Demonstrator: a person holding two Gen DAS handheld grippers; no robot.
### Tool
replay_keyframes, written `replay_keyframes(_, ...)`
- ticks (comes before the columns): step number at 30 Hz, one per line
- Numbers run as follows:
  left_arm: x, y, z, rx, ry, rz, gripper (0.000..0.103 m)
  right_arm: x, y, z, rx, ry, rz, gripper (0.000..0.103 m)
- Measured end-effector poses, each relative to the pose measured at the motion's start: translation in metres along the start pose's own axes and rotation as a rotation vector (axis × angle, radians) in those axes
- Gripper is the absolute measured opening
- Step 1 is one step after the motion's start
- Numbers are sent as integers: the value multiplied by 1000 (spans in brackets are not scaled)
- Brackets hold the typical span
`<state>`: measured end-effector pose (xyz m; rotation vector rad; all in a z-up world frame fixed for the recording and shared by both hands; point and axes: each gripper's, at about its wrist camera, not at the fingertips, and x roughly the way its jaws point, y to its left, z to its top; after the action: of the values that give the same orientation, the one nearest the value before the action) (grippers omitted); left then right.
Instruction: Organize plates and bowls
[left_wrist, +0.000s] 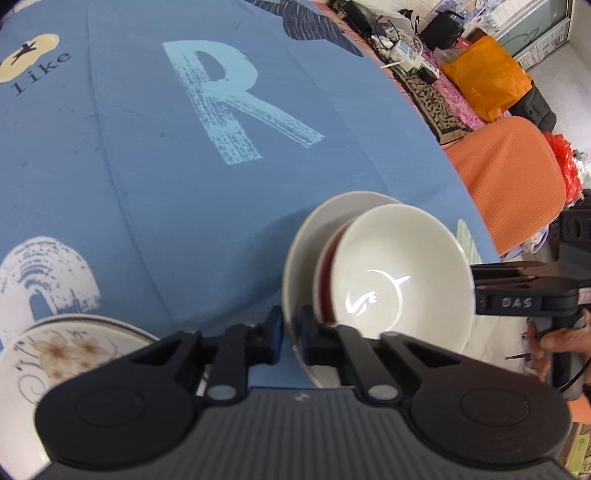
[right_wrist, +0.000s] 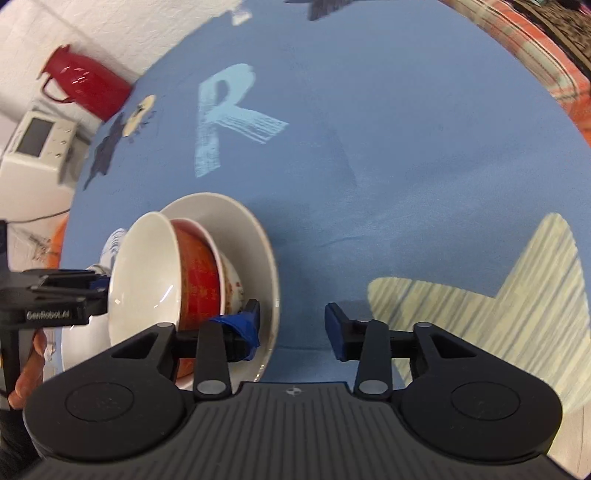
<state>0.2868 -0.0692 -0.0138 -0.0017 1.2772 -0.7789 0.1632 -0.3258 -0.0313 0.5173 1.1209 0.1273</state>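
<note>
A white plate (left_wrist: 306, 236) lies on the blue tablecloth and carries nested bowls. The top bowl (left_wrist: 399, 273) is white inside, with a red bowl (right_wrist: 199, 280) under it. My left gripper (left_wrist: 291, 332) is shut on the plate's near rim. In the right wrist view it reaches in from the left (right_wrist: 101, 290). My right gripper (right_wrist: 291, 325) straddles the plate's opposite rim (right_wrist: 275, 295). Its taped left finger (right_wrist: 243, 325) rests inside the plate and its right finger (right_wrist: 336, 328) stands apart from the rim, so it is open. A plate with a flower pattern (left_wrist: 55, 354) sits at the lower left.
The blue tablecloth (left_wrist: 184, 203) with a large pale R stretches away behind the stack. A red jug (right_wrist: 85, 88) and a white appliance (right_wrist: 37, 144) stand past the table's left edge. An orange chair back (left_wrist: 509, 177) and cluttered bags stand to the right.
</note>
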Motion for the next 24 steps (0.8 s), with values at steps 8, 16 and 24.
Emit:
replay_keyframes(8,0,1,0,-60,0,2,0,3,4,-3,37,-28,60,0)
replay_keyframes(16,-1,1,7,-76,13,26,0,4,4,-2,143,1,53,1)
replay_keyframes(24,-9,6,20,-80,4,64,0,10,7,1,213,41,88,1)
